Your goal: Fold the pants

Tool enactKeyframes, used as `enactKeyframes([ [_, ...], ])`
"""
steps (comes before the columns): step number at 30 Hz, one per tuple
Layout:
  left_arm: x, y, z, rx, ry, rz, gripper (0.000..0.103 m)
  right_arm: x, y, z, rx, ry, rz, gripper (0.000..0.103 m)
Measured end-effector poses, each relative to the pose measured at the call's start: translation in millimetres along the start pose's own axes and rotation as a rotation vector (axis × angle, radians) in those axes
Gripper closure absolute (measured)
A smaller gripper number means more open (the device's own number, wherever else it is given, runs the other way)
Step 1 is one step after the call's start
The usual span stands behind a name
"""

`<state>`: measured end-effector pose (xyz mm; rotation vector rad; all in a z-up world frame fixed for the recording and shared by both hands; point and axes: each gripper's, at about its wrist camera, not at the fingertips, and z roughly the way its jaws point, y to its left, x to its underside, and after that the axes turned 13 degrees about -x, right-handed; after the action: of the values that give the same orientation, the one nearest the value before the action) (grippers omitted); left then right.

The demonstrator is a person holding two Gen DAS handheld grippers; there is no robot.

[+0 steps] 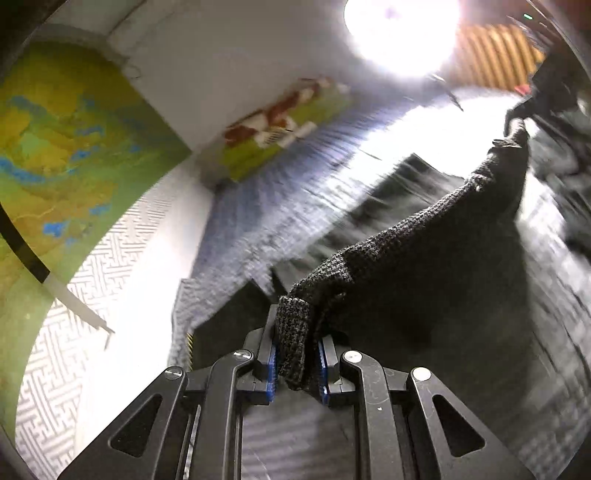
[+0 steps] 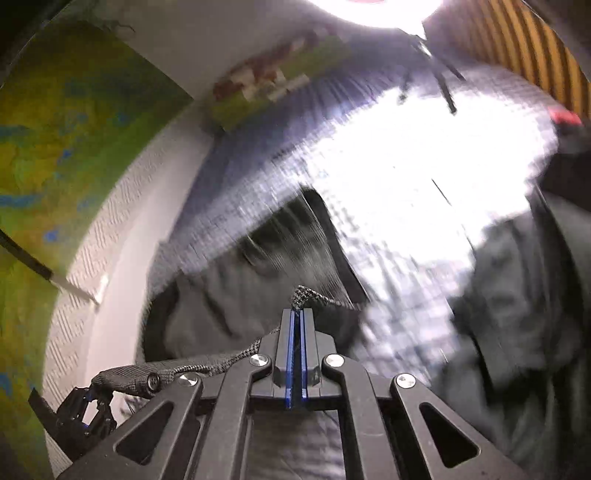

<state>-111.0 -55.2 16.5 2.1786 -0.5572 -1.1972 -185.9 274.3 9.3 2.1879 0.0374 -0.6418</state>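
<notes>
The pants [image 1: 424, 280] are dark grey with a knitted ribbed waistband [image 1: 406, 236]. My left gripper [image 1: 297, 347] is shut on one end of that band, which stretches taut up to the right, where the other gripper [image 1: 517, 118] holds its far end. The cloth hangs below the band over the bed. In the right wrist view my right gripper [image 2: 297, 314] is shut on a thin edge of the waistband [image 2: 306, 295], and the band trails left to the left gripper [image 2: 85, 410]. The pants [image 2: 229, 295] lie blurred beneath.
A blue-grey checked bedspread [image 1: 258, 206] covers the bed, brightly lit by a lamp [image 1: 402, 33]. White patterned wallpaper [image 1: 74, 350] and a green map poster [image 1: 62, 147] are to the left. More dark clothing [image 2: 517, 295] lies at the right.
</notes>
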Motion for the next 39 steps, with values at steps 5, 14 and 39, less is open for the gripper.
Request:
enactKeyframes([
  [5,-48.6,28.8,95.7,-0.060,0.060,-0.025,0.086,-70.4,27.1,57.4,0.007,-0.055,0.011,0.101],
  [14,-58.2,7.7,273.6,0.009,0.271,-0.025,0.086,-129.2,7.4,196.8,0.172,0.001,-0.012,0.101],
  [39,6.2,22.0,367.2,0.388,0.535,-0.512,0.011,-100.0,-83.1,218.5,0.048,0.224,-0.165,0.027],
])
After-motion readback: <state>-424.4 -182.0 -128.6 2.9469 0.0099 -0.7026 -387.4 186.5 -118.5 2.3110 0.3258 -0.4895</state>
